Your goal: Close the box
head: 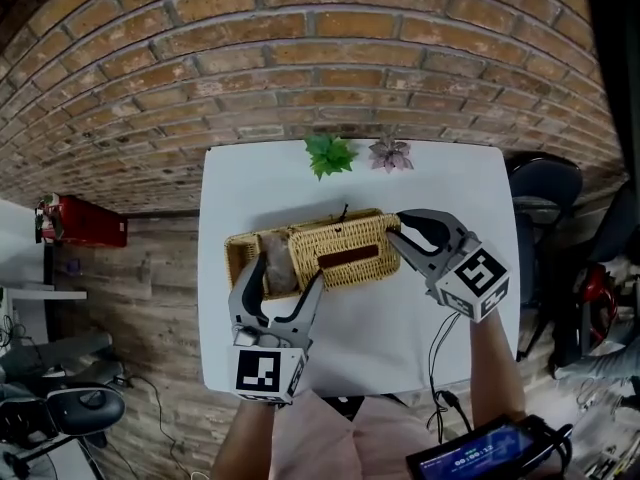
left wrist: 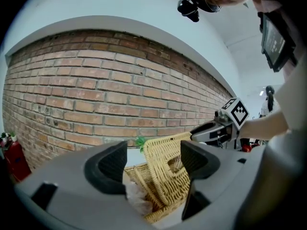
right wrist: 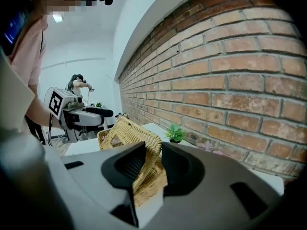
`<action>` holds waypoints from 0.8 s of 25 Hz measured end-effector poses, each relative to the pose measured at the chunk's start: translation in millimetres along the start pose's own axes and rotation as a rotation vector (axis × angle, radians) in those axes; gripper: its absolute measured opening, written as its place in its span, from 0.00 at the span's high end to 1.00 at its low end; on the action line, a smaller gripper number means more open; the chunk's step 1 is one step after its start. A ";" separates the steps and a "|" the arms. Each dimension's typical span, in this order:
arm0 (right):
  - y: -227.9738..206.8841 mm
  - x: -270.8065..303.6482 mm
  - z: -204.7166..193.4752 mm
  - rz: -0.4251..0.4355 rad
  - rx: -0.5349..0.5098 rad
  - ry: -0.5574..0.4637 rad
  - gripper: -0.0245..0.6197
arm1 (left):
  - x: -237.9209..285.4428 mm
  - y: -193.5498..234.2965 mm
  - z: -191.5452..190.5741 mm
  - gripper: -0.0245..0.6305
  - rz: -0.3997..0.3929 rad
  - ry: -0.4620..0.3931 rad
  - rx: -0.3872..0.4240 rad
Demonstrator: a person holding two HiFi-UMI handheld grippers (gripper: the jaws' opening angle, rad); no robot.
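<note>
A wicker box (head: 240, 253) stands on the white table (head: 440, 168), with a wrapped bundle inside its left part. Its wicker lid (head: 345, 248) lies tilted over the right part, with one side raised. My right gripper (head: 400, 230) is at the lid's right end. In the right gripper view the lid (right wrist: 134, 133) has its rim filling the narrow gap in my right gripper (right wrist: 153, 162). My left gripper (head: 283, 286) stands wide open at the box's near left side. In the left gripper view the lid (left wrist: 165, 169) shows past the left gripper (left wrist: 153, 162), which holds nothing.
Two small potted plants, one green (head: 329, 154) and one purplish (head: 390, 153), stand at the table's far edge by the brick wall. A red extinguisher (head: 85, 220) lies on the floor to the left. A dark chair (head: 545, 183) is on the right.
</note>
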State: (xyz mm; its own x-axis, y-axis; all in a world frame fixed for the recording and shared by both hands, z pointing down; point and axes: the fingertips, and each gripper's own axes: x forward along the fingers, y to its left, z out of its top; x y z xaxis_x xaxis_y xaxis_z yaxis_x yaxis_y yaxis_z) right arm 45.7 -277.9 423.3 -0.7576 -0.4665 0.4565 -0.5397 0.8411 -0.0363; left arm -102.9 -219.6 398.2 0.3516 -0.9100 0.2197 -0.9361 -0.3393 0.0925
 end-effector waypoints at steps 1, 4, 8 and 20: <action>-1.3 1.6 -0.9 0.003 0.005 0.002 0.79 | 0.8 1.1 -1.6 0.42 -0.001 0.005 0.004; -3.7 6.4 -5.2 0.010 0.025 0.009 0.79 | 1.5 5.0 -3.9 0.42 -0.001 0.015 0.003; -8.6 12.4 -9.4 0.017 0.048 0.019 0.78 | 4.3 8.6 -6.8 0.42 0.005 0.022 -0.008; -19.1 28.5 -28.3 0.028 0.112 0.052 0.77 | 9.9 17.3 -16.7 0.42 0.011 0.043 -0.032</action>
State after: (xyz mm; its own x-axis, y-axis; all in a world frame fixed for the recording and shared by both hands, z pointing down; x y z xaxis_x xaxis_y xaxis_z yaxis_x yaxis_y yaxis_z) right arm 44.7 -299.5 462.2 -0.7544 -0.4258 0.4996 -0.5585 0.8162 -0.1478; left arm -115.4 -230.5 418.2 0.3417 -0.9024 0.2625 -0.9395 -0.3205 0.1209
